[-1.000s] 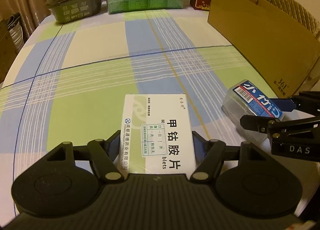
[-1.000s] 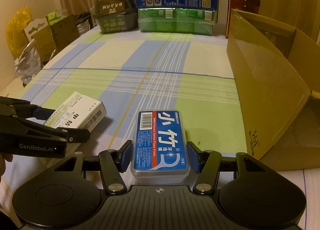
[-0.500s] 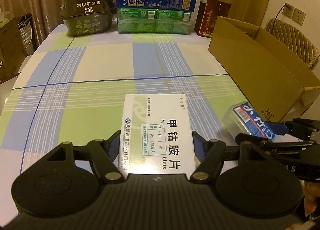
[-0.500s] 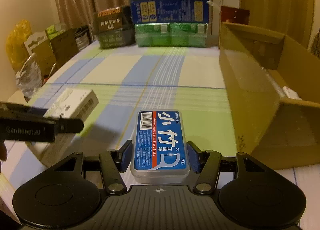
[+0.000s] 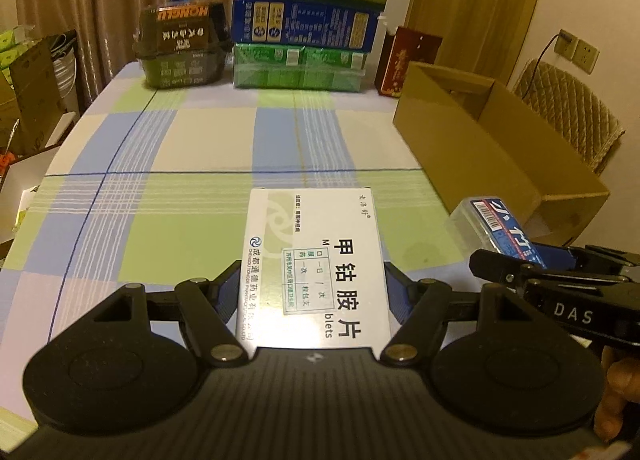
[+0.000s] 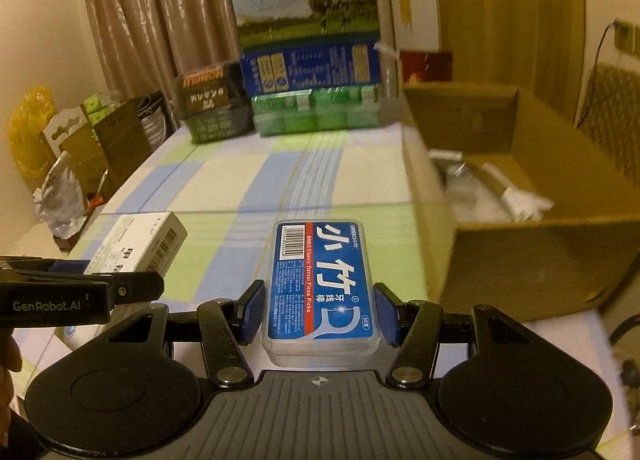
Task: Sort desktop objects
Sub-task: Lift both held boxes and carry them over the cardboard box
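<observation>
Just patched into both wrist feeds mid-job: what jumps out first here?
Each hand-held gripper has a box clamped in it: the left hand-held gripper holds a white medicine box, the right hand-held gripper a blue-labelled floss pick case, both above the checked tablecloth. To the right stands an open cardboard box with some white items inside; stacked cartons line the table's far edge.

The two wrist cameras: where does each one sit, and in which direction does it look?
Left wrist: sits behind the left gripper, looking along its fingers over the held white medicine box toward the far stacked cartons; right gripper shows.
Right wrist: sits behind the right gripper, looking over the held floss pick case toward the cardboard box; left gripper shows.
Shared: plaid tablecloth, both items, cartons, box.
</observation>
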### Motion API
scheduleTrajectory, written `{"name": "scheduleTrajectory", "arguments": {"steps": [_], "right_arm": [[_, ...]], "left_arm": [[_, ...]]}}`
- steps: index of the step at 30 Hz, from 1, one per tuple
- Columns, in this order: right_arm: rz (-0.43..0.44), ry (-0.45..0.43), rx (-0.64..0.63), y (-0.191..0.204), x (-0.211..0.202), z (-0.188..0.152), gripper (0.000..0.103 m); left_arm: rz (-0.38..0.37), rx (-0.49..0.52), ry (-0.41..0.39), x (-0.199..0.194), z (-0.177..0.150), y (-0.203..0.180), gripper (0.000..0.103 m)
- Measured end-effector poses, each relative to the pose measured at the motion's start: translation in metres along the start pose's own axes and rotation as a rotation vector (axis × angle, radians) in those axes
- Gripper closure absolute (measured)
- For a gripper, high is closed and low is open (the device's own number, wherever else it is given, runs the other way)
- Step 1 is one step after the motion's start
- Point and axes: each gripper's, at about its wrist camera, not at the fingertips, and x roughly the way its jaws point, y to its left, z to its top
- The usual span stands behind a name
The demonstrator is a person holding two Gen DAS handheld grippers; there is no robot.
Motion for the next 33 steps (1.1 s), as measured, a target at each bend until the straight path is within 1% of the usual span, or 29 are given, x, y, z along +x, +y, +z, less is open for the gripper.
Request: {"name": "scheduleTrajectory", "arguments": {"steps": [3,6,16,25,33], "right_arm": [[-0.009,-0.019,0.011,-0.008,-0.014,0.005,0.049],[-0.021,-0.038,0.017,-0.016,-0.028,0.008,0.049],[-0.066,-0.081,0.011,-0.039,-0.06,0.017,0.049],[-0.106,-0.096,0.041,-0.063,-0.073,0.02,0.049],[-0.143,-0.093,0.075,-0.088,-0.079,0.016,0.049]], "left_arm": [[-0.007,-0.006,-0.009,-0.009,0.002,-0.009,0.036],[-0.018,0.012,-0.012,-0.014,0.003,-0.021,0.036],[-0.051,0.047,-0.017,-0.021,0.01,-0.054,0.036],[-0.076,0.076,-0.012,-0.017,0.015,-0.077,0.036],[-0.118,0.102,-0.017,-0.015,0.022,-0.1,0.036]]}}
